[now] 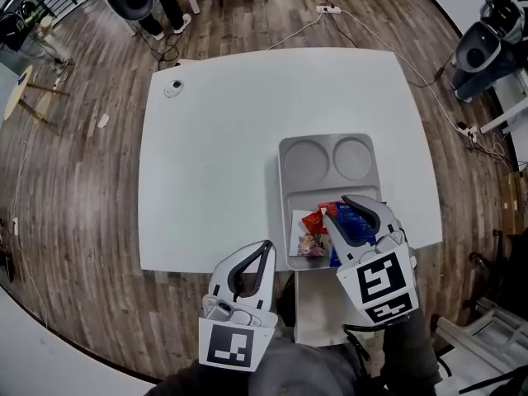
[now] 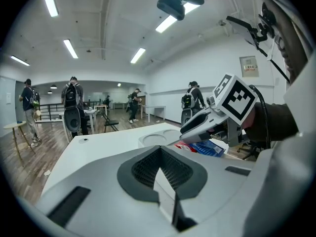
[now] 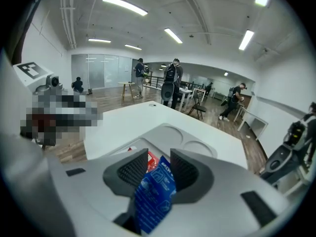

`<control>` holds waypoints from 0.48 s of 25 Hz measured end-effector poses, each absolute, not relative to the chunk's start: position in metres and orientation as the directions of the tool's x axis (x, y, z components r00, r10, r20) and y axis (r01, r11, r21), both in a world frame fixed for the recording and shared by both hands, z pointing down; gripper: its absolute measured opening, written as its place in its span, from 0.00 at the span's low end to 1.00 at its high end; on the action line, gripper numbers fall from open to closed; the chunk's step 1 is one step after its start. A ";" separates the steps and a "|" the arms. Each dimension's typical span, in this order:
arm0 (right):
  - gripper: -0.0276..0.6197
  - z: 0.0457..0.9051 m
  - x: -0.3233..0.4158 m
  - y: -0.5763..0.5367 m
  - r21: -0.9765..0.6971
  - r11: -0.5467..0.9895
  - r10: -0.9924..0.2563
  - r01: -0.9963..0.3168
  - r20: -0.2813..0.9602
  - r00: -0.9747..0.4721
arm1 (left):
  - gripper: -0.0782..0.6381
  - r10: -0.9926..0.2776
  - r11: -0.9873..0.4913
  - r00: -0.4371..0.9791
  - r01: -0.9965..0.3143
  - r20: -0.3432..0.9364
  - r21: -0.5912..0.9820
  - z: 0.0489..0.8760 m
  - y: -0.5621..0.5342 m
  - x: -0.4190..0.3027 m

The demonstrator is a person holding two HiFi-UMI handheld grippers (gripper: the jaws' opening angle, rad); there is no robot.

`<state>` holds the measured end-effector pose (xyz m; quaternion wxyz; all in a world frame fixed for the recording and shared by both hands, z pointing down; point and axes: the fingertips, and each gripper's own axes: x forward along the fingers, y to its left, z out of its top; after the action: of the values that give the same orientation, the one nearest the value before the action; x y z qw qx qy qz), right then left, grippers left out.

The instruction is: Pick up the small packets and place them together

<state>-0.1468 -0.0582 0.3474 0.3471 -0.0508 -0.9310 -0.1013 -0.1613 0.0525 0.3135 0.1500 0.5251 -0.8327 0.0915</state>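
Note:
A grey compartment tray [image 1: 285, 190] lies on the white table [image 1: 214, 172] near its front edge. In its near compartment lie a red packet [image 1: 315, 219], a pale pink packet [image 1: 309, 244] and a blue packet [image 1: 353, 226]. My right gripper [image 1: 340, 207] hovers over that compartment. Its jaws stand apart with the blue packet [image 3: 155, 191] upright between them, leaning on the right pad and clear of the left one. The red packet [image 3: 152, 159] shows just beyond. My left gripper [image 1: 266, 247] hangs off the table's front edge, shut and empty; its view shows the right gripper [image 2: 197, 125] above the tray [image 2: 160, 136].
A small round object [image 1: 172, 88] sits at the table's far left corner. The tray's two round far wells [image 1: 330, 159] hold nothing. A white seat [image 1: 318, 304] stands just below the front edge. People, a stool [image 1: 21, 89] and chairs stand around on the wood floor.

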 end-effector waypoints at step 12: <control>0.28 0.319 -0.140 -0.069 0.211 0.973 -0.039 0.097 0.560 -0.828 | 0.11 -0.862 0.413 -0.393 -0.911 0.320 -0.004 0.299 0.050 -0.151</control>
<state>-0.1403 -0.0695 0.3193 0.2930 -0.0153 -0.9489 -0.1158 -0.1515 0.0497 0.2988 0.1351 0.5342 -0.8297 0.0896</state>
